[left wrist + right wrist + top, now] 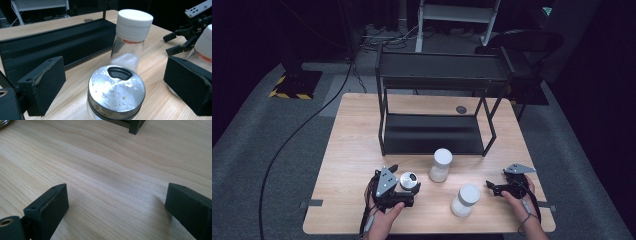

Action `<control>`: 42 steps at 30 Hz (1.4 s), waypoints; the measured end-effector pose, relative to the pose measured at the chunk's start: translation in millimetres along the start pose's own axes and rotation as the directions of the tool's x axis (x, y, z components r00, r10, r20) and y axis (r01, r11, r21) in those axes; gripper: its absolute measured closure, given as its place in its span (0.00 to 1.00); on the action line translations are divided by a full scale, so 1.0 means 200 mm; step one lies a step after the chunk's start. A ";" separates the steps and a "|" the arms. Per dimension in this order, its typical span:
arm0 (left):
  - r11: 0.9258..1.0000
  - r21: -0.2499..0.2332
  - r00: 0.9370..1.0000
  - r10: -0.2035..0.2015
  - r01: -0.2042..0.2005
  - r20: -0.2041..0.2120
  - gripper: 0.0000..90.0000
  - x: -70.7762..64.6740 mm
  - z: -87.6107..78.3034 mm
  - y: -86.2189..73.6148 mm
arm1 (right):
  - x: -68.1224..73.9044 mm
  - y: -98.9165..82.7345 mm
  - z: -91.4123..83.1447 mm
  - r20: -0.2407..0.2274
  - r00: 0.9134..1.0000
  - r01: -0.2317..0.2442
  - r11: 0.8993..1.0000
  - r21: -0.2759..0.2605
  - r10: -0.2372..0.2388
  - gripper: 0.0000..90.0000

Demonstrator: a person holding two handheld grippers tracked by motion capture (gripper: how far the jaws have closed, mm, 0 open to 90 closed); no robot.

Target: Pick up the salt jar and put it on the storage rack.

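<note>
I have the left gripper at lower centre-left of the high view, jaws wide around the steel-lidded jar, seemingly not pressing it. At lower right, the right gripper hovers with jaws wide over bare counter.

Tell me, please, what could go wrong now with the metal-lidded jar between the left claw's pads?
The left claw is open around the metal-lidded jar, pads not touching. Closing off-centre could tip it. The white-capped bottle stands close behind, so a forward push might knock it. A second bottle stands nearby.
</note>
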State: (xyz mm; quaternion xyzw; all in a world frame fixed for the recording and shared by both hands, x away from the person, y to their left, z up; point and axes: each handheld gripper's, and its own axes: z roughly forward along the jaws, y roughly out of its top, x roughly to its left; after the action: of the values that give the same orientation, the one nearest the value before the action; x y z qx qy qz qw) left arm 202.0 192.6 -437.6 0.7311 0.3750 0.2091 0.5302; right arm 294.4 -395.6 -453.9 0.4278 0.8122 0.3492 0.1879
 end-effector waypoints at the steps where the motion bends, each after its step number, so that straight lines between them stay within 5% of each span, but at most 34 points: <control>1: 1.000 0.000 1.000 -0.006 0.006 0.000 0.04 0.00 0.01 -0.01 | 0.00 0.00 0.00 0.000 1.000 -0.001 1.000 0.000 0.001 0.05; 13: 0.999 0.049 1.000 0.001 -0.001 -0.004 0.06 -0.01 0.06 -0.04 | 0.00 0.00 0.00 0.000 1.000 0.000 1.000 0.000 0.000 0.05; 27: 0.992 0.114 0.998 -0.063 0.061 0.013 0.07 0.02 0.12 -0.07 | 0.00 0.00 0.00 -0.001 1.000 -0.001 1.000 0.000 0.001 0.05; 42: 0.984 0.173 0.999 -0.035 0.038 -0.017 0.12 0.00 0.18 -0.08 | 0.00 0.00 0.00 -0.003 1.000 0.000 1.000 0.000 0.000 0.05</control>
State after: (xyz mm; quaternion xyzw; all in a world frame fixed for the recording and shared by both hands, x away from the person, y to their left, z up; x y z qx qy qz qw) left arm 221.7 174.1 -465.6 0.7660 0.4088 0.1711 0.4657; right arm 294.7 -395.9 -453.9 0.4273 0.8125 0.3497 0.1869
